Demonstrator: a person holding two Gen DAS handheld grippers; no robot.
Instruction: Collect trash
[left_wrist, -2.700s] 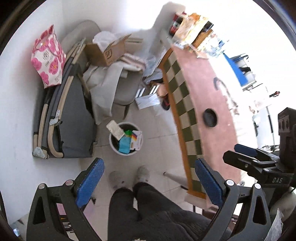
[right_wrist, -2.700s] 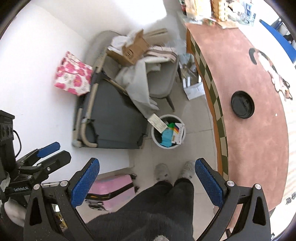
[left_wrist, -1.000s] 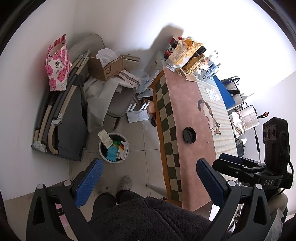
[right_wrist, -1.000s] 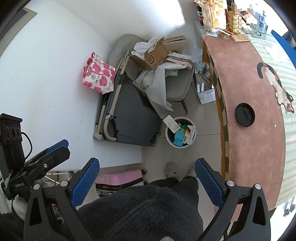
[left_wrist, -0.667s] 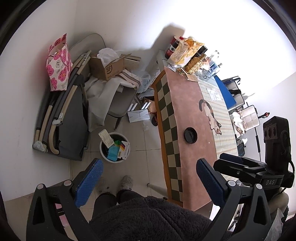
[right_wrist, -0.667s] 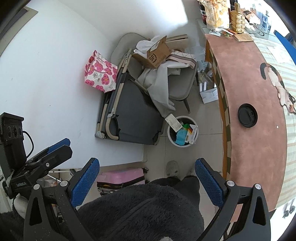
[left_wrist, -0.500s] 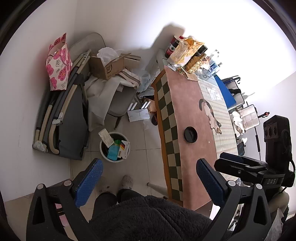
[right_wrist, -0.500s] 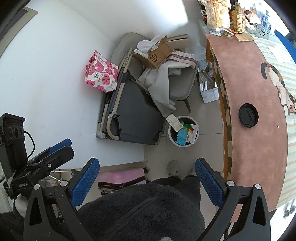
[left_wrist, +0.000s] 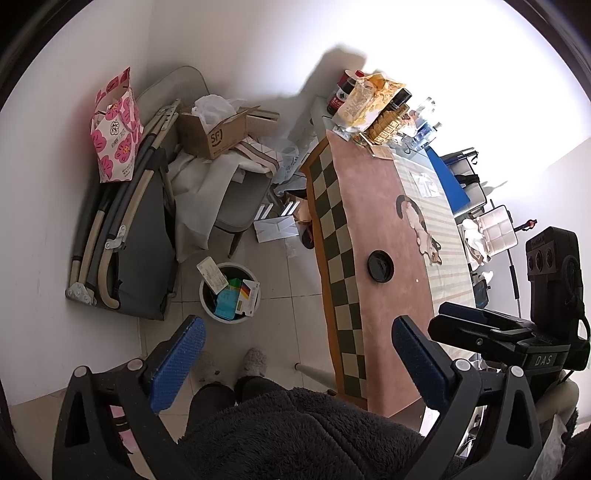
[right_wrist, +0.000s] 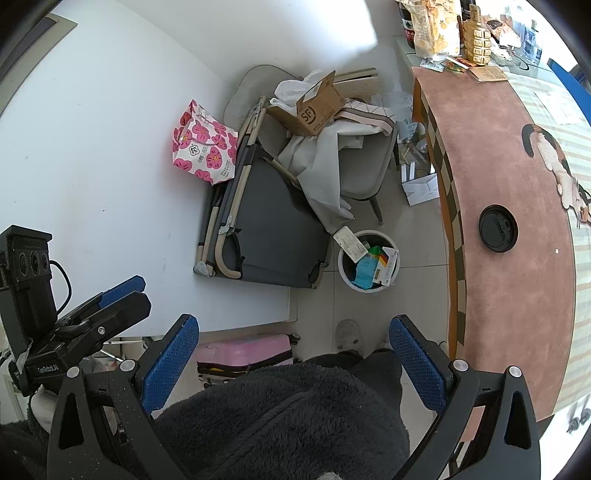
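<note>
A white round trash bin (left_wrist: 207, 300) stands on the tiled floor, holding several boxes and wrappers; it also shows in the right wrist view (right_wrist: 345, 275). A black round lid (left_wrist: 380, 261) lies on the pink table mat (left_wrist: 380, 206), also seen in the right wrist view (right_wrist: 498, 229). My left gripper (left_wrist: 295, 358) is open and empty, held high above the floor. My right gripper (right_wrist: 295, 354) is open and empty, also held high. Both are far above the bin.
A folded grey cot (right_wrist: 266, 221) leans by the wall with a pink flowered bag (right_wrist: 205, 151). A chair with cloth and a cardboard box (right_wrist: 314, 107) stands behind the bin. Bottles and snack bags (left_wrist: 373, 107) crowd the table's far end. A pink case (right_wrist: 243, 352) lies below.
Both grippers have risen well above the floor since 2.7 s ago, so bin and table look smaller. In the last second the views barely shift. Jaws stay open.
</note>
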